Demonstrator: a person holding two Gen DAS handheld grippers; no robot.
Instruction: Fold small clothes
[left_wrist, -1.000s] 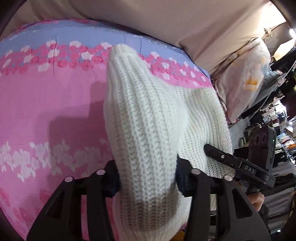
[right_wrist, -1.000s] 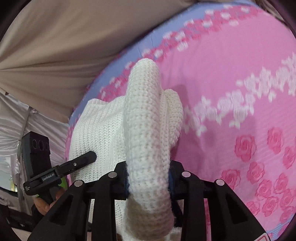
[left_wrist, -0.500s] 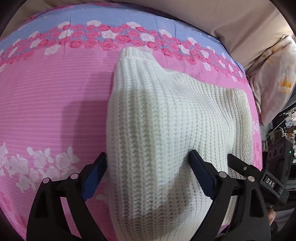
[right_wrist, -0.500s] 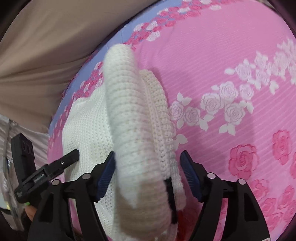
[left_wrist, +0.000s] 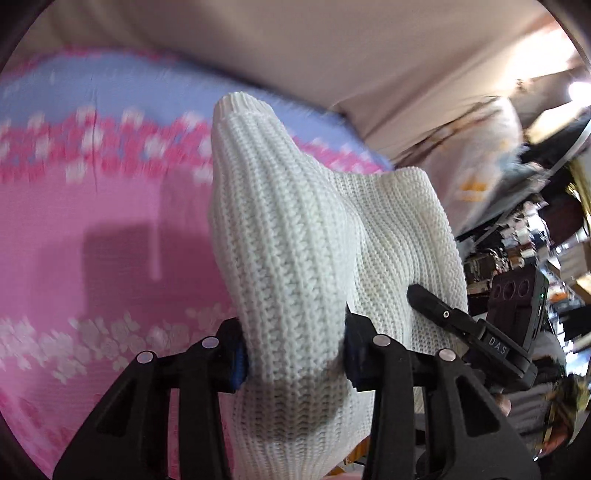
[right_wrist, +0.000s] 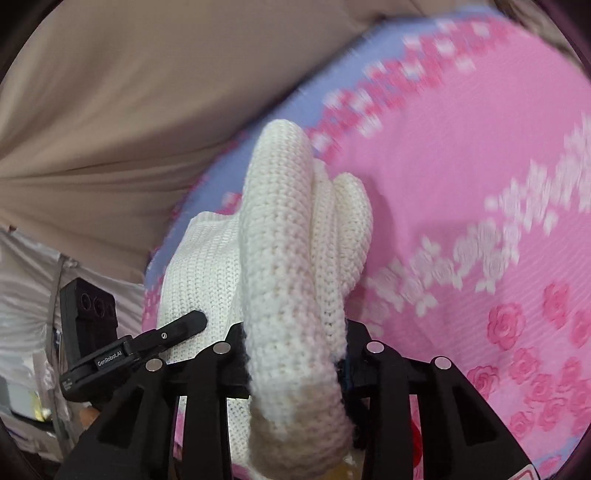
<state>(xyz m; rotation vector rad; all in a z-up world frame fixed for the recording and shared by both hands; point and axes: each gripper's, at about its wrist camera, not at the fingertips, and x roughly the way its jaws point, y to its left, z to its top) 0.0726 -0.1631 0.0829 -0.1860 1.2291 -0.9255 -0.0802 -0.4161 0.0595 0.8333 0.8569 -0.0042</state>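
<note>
A white knitted sweater (left_wrist: 295, 240) lies on a pink floral bedsheet (left_wrist: 92, 221) and is lifted at its near edge. My left gripper (left_wrist: 293, 354) is shut on a bunched fold of it. My right gripper (right_wrist: 293, 354) is shut on another rolled fold of the same sweater (right_wrist: 284, 240). Each gripper shows in the other's view: the right one (left_wrist: 465, 325) at the sweater's right side, the left one (right_wrist: 147, 343) at its left side. The fabric hides the fingertips in both views.
The sheet (right_wrist: 461, 184) has a blue band with roses along its far edge. A beige curtain (left_wrist: 295, 44) hangs behind the bed. A patterned pillow (left_wrist: 476, 155) and cluttered shelves (left_wrist: 535, 240) are to the right in the left wrist view.
Half a second ago both grippers stood open around the sweater on the sheet. Now both are shut on its folds and have lifted them, with the views tilted up.
</note>
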